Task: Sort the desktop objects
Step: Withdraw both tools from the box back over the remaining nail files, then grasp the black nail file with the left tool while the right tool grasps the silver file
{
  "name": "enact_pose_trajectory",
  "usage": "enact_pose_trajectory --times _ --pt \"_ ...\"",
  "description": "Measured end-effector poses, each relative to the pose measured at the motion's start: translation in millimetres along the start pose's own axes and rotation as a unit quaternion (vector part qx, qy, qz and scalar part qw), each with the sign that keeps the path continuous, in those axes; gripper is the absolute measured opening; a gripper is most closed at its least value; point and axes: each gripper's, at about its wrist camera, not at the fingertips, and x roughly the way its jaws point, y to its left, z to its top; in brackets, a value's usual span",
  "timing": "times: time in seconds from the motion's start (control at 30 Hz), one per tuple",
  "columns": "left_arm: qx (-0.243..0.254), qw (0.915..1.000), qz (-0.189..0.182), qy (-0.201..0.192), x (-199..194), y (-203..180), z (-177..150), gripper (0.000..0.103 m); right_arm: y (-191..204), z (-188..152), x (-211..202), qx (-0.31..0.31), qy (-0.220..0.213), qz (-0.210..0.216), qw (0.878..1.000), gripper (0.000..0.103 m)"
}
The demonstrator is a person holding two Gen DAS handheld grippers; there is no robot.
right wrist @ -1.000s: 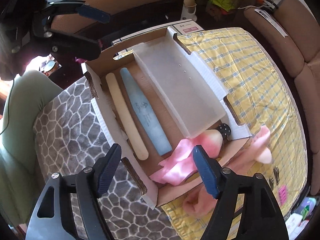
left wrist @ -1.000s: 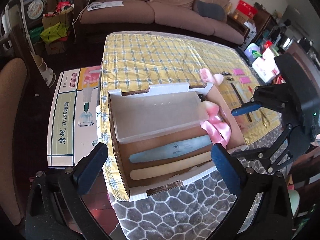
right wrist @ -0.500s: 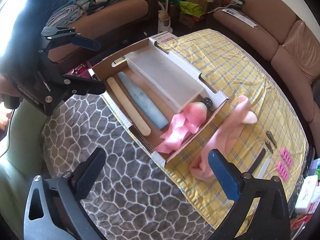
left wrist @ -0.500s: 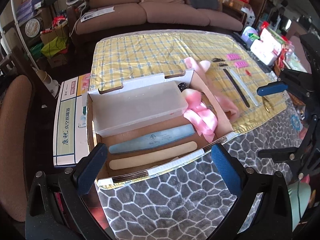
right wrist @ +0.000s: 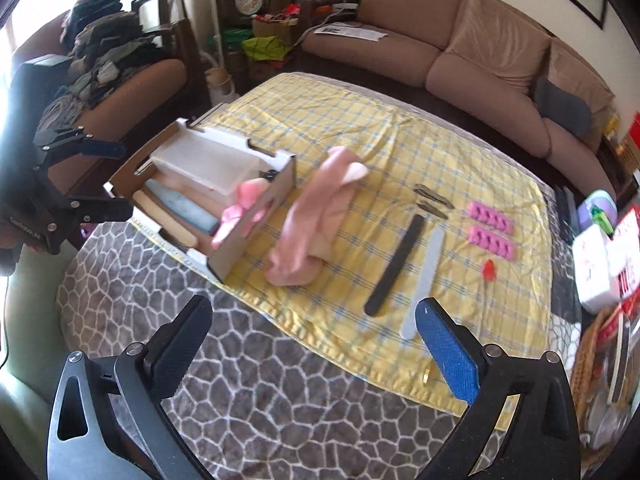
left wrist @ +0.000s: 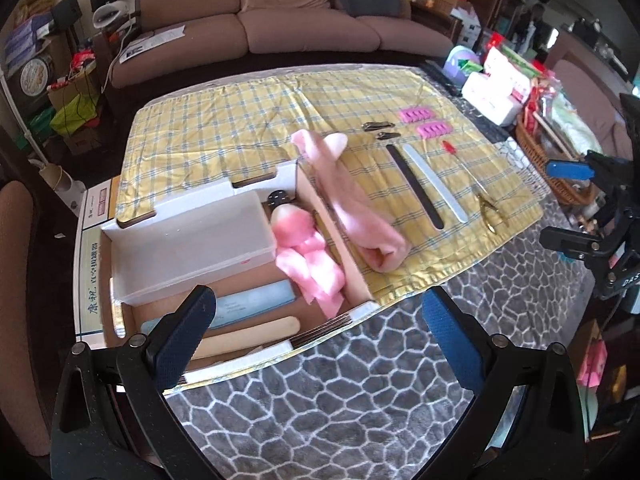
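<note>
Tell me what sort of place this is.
Most likely a home living room: a long brown sofa behind a low table under a yellow checked cloth, with a loaded clothes rack at the side.

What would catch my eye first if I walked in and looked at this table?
Probably the pink towel, lying rumpled on the yellow checked cloth just beside the open cardboard box. Inside that box a pink ribbon spills next to a clear plastic case and two long nail files. Beyond the towel, small manicure tools sit in a neat row: a black file, a grey file and two pink toe separators.
</note>
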Motion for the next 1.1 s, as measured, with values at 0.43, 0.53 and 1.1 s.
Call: enact_pose_trajectory --times 0.43,0.53,1.1 --pt "0.012 0.9991 -0.012 0.038 114.2 -94.1 72.5 0.084 -94.0 -48.9 37.4 0.161 -0.042 -0.037 0.985 0.082" --pt "0.0 0.9982 -0.009 0.06 150.3 -101.3 88.0 0.082 -100.0 -46.2 67.5 0.175 -0.046 -0.017 0.983 0.071" --pt "-0.059 0.9946 -0.046 0.073 236.9 -103.5 113.2 0.061 -117.8 -46.6 163.4 0.15 -0.002 -0.025 0.988 0.047"
